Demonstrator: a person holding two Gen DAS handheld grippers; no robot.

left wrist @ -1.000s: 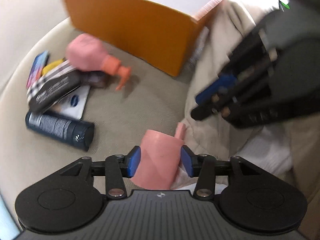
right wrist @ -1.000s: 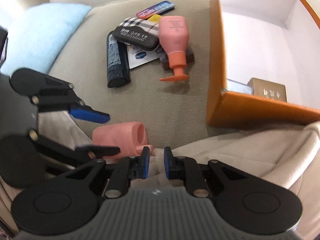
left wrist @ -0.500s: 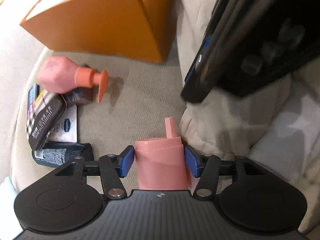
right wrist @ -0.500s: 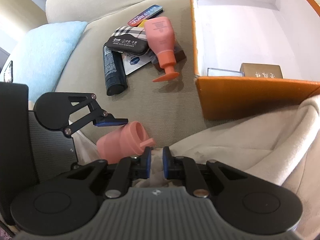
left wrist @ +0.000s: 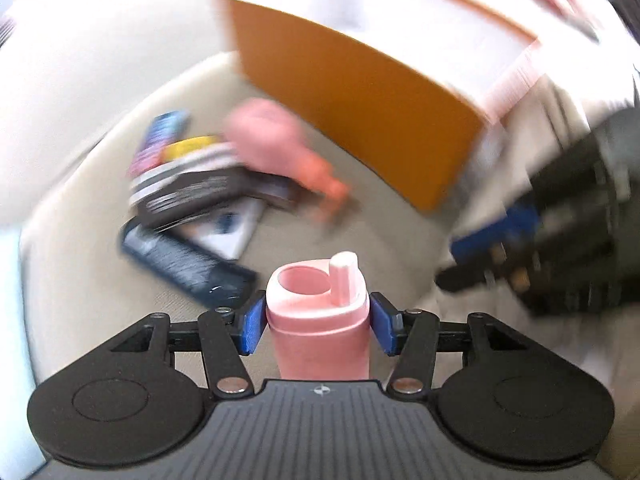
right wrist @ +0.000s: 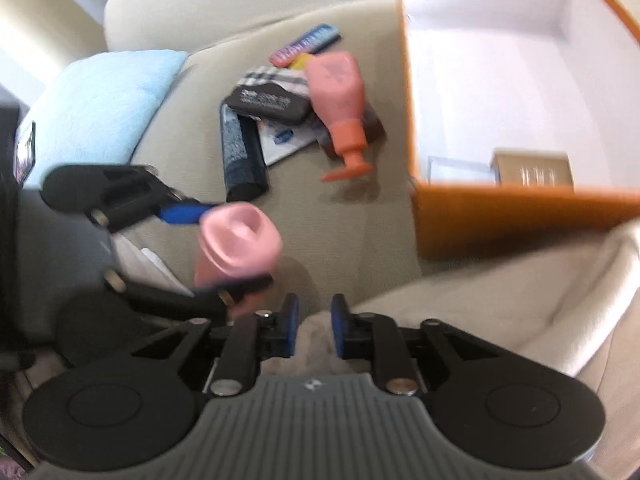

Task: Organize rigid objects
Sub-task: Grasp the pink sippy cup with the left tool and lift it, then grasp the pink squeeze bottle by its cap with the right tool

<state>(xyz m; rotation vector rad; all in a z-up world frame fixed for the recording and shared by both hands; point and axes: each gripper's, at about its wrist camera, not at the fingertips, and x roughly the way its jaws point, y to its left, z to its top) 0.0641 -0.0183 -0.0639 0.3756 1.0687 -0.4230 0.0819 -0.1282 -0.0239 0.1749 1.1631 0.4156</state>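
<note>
Beige sofa cushion (right wrist: pixel 352 216) strewn with a pump bottle (right wrist: pixel 340 96), dark tube (right wrist: pixel 242 152) and black case (right wrist: pixel 268 104) beside an open orange box (right wrist: pixel 520 212). Left gripper (left wrist: pixel 318 322) fingers clamped on a pink cup (left wrist: pixel 318 320), held above the cushion. Right gripper (right wrist: pixel 314 330) fingers opening, cloth between them, not pinched.

Bright, diffuse daylight. Left wrist view: heavy motion blur over the far clutter and orange box (left wrist: pixel 360 120), whose white interior glares; only the near pink cup (left wrist: pixel 318 320) stays sharp. Right wrist view: milder blur, soft shadow beneath the pump bottle (right wrist: pixel 340 96). Fisheye bending and dark corners in both.
</note>
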